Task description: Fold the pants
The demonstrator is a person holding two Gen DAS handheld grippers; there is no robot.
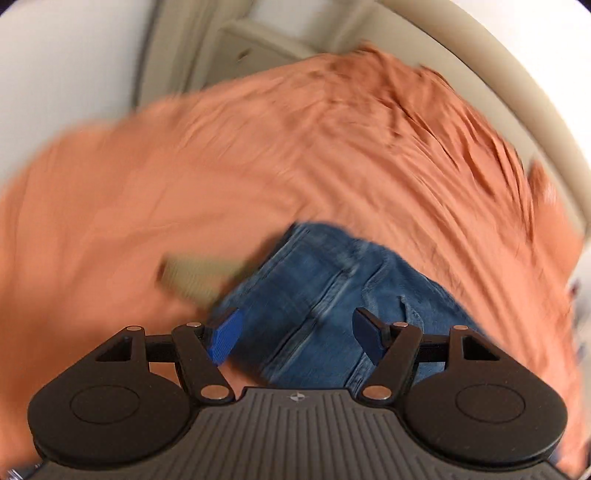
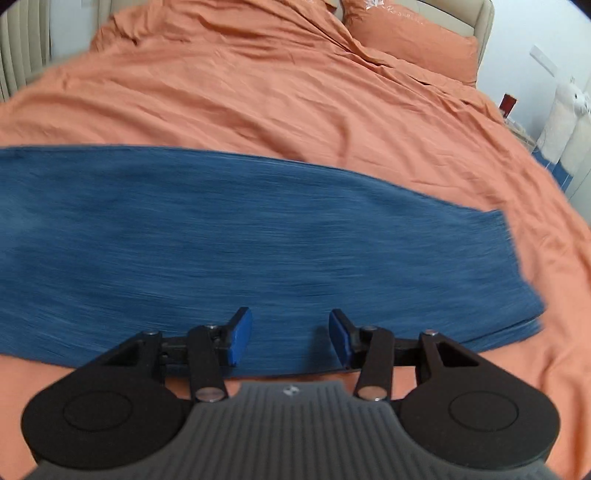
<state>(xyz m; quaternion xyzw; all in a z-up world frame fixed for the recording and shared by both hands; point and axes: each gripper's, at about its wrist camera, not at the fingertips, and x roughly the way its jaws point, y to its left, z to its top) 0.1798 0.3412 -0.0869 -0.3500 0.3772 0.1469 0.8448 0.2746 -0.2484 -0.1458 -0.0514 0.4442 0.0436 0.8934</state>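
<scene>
jeans flat on the bed, both grippers empty above them

the blue pants (image 2: 236, 243) lie across the near part of the orange bed (image 2: 295, 85), hem edge at the right. the left gripper (image 1: 295, 334) has its fingers wide; the right gripper (image 2: 290, 338) has its fingers parted, nothing between either. the bedding beyond the far edge of the pants is open.

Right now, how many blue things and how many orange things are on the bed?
Blue: 1, the jeans
Orange: 2, the bedsheet and a pillow
Total: 3
</scene>
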